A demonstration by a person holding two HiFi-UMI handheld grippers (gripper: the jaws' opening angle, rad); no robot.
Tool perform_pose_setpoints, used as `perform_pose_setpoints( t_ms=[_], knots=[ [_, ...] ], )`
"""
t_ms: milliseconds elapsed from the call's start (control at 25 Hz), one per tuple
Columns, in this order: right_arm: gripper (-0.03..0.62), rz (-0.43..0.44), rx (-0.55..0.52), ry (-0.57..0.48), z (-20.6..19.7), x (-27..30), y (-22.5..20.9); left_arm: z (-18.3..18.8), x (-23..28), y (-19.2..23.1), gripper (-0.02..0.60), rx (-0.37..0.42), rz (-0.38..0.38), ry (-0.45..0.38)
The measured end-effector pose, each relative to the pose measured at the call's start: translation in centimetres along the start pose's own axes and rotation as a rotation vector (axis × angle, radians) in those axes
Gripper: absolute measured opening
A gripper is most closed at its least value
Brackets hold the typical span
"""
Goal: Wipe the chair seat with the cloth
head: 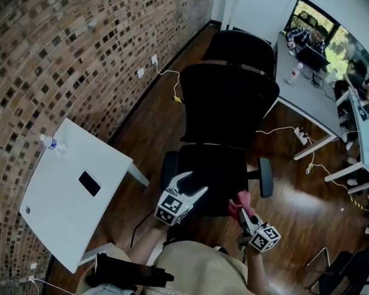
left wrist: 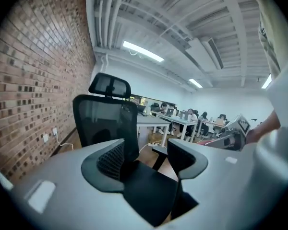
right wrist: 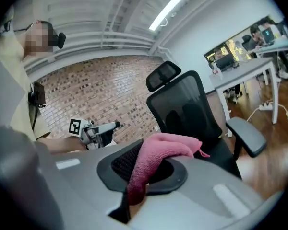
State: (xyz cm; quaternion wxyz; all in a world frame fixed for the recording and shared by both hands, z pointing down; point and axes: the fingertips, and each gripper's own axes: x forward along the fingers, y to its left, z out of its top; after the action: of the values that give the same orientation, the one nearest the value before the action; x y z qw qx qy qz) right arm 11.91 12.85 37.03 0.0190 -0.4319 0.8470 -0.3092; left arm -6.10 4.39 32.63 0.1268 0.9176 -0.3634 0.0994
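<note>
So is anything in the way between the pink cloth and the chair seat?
No, nothing visible. The right gripper holds the cloth by the front edge of the seat, which looks bare.

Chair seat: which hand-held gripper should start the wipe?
Right. The right hand-held gripper is shut on the cloth, near the front edge of the seat; the left hand-held gripper is open and empty.

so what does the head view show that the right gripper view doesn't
Head view only: a white side table with a phone and bottle on it. Right gripper view only: the ceiling light, and the right gripper close up, shut on the pink cloth. Both: the black chair, brick wall, left gripper and that cloth.
</note>
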Motion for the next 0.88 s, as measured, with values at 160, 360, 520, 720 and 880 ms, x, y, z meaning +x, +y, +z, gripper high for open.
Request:
perform_pose_setpoints(
  t_ms=[160, 360, 520, 720, 880],
  knots=[
    [0.015, -0.030, -0.176, 0.014, 1.5, -2.0, 0.8, 3.1, -6.4, -2.5, 0.273, 0.038, 0.176, -0.083],
    [0.015, 0.024, -0.220, -0.043, 3.3, -8.1, 2.0, 1.9, -11.4, -9.2, 0.313, -0.023, 0.358, -0.083],
    [0.015, 0.039, -0.232, -0.110, 5.3, -14.4, 4.7, 2.0, -13.2, -17.5, 0.311, -0.035, 0.368, -0.104],
    [0.015, 0.037, -0.307, -0.180, 6.3, -19.8, 9.9, 4.2, -15.1, -22.3, 0.310, 0.001, 0.361, -0.159],
    [0.015, -0.017, -0.363, -0.237, 6.5, -21.8, 12.8, 5.7, -16.2, -23.1, 0.310, 0.071, 0.338, -0.186]
  ],
)
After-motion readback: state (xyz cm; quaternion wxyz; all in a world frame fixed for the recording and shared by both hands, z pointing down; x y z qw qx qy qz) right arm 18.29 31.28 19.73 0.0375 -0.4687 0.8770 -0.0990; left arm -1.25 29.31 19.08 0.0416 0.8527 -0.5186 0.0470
